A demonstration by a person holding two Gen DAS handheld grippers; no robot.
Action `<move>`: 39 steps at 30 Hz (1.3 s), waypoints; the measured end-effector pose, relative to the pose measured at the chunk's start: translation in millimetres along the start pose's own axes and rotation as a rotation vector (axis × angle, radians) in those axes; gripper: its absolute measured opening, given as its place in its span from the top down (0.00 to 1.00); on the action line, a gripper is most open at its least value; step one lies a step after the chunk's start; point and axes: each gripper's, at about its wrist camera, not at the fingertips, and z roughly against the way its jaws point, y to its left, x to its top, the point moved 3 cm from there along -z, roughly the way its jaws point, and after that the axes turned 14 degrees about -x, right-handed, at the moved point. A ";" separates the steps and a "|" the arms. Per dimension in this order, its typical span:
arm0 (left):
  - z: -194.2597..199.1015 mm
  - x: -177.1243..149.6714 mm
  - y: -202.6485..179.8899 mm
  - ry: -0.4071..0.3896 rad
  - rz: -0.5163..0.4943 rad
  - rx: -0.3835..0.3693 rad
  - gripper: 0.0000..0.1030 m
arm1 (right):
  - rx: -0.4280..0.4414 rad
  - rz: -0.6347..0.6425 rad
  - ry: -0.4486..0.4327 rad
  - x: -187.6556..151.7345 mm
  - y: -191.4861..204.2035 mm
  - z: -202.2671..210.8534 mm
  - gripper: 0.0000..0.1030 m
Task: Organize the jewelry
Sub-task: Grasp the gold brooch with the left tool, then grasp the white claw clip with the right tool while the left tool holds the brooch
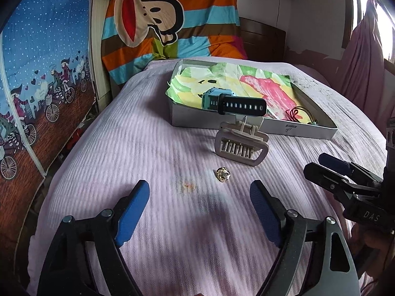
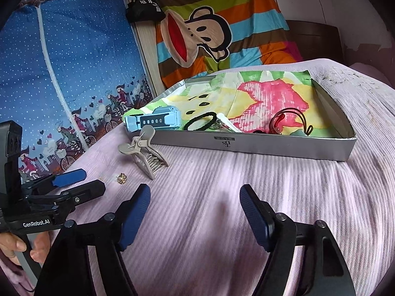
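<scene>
Pale lilac ribbed bedding (image 1: 138,133) carries the work, and over it the left claw (image 1: 200,192) hangs with its jaws apart and empty, the small gold earring (image 1: 223,174) lying just ahead between its blue pads. The right claw (image 2: 195,197) is likewise spread and holds nothing, off to one side. To do this well, I judge the left should centre on the earring, pinch it low without snagging cloth, then carry it past the beige hair clip (image 1: 240,143) into the grey tray (image 1: 296,129).
</scene>
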 end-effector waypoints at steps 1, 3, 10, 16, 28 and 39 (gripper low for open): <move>-2.7 0.5 0.2 0.007 0.001 -0.007 0.31 | 0.005 0.002 0.005 0.8 0.9 -2.6 0.37; -8.7 1.8 0.1 0.023 0.003 -0.024 0.40 | 0.014 0.011 0.013 2.8 2.4 -7.2 0.44; -28.4 4.5 -5.5 0.067 -0.026 -0.061 0.64 | 0.051 0.031 0.014 10.4 7.6 -17.9 0.55; -38.8 7.9 -0.3 0.076 -0.012 -0.067 0.83 | 0.077 0.050 -0.008 16.9 12.6 -20.8 0.60; -35.8 17.1 15.8 0.025 0.055 0.002 0.89 | 0.088 0.109 0.008 23.4 28.1 -37.2 0.69; -31.2 21.6 34.7 -0.007 0.143 -0.020 0.89 | 0.118 0.171 0.007 28.3 43.4 -45.5 0.83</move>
